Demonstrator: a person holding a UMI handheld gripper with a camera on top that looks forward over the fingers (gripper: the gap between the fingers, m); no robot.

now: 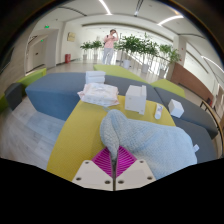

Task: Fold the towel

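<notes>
A light blue-grey towel (150, 145) lies bunched on a yellow table surface (80, 130) just ahead of my fingers. My gripper (113, 160) is shut on a fold of the towel: the magenta pads (101, 160) press together with the cloth rising from between them. The towel spreads away to the right of the fingers, and a raised ridge of it runs up from the pinch point.
Beyond the towel lie stacks of folded white towels (99, 93) and white boxes (135, 99) on the table. Blue seating (55, 92) borders the table at left and far side. A person (110, 45) stands far off near green plants (140, 45).
</notes>
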